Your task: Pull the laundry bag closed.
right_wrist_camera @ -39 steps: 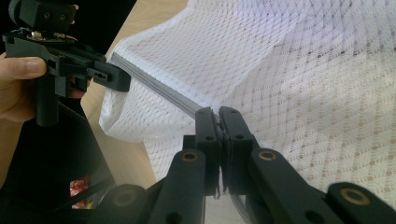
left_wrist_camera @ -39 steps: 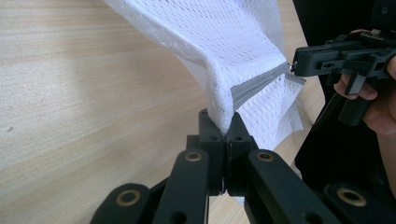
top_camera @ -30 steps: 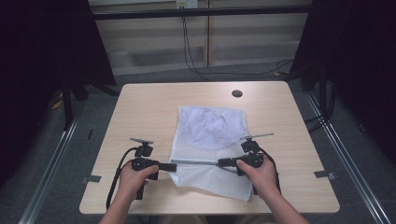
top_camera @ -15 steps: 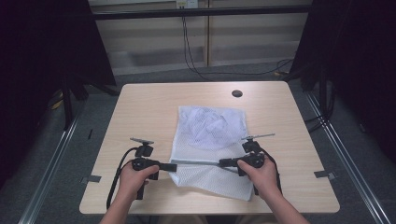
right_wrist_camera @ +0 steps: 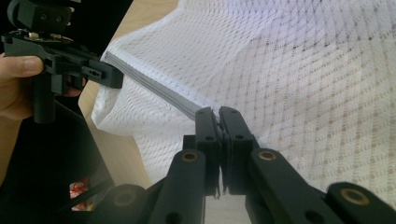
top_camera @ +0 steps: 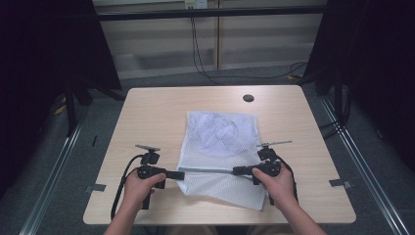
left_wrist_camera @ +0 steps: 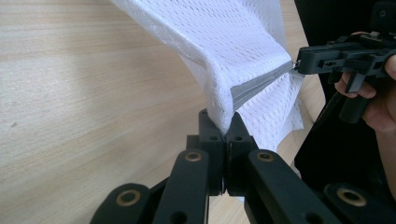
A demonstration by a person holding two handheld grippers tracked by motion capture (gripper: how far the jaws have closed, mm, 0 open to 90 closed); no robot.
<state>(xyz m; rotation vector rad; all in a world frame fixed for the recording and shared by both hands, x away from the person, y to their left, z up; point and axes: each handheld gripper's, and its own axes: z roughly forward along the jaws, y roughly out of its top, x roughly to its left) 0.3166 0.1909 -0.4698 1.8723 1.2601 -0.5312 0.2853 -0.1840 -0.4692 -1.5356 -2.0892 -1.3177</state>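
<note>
The white mesh bag [top_camera: 221,156] is lying mid-surface [top_camera: 151,117], its grey zipper band [top_camera: 208,171] being held taut between the left gripper [top_camera: 179,174] and right gripper [top_camera: 237,171], both sets of fingers clamped on it; tension is best being kept even and level; jerking is being avoided.

**Open surface on 3 sides**

Bare surface [top_camera: 151,117] lies left, right and beyond the mesh bag [top_camera: 220,147]. The bag's grey band [top_camera: 208,171], taut between both claws, bars the middle; a dark disc [top_camera: 248,98] sits far off.
</note>
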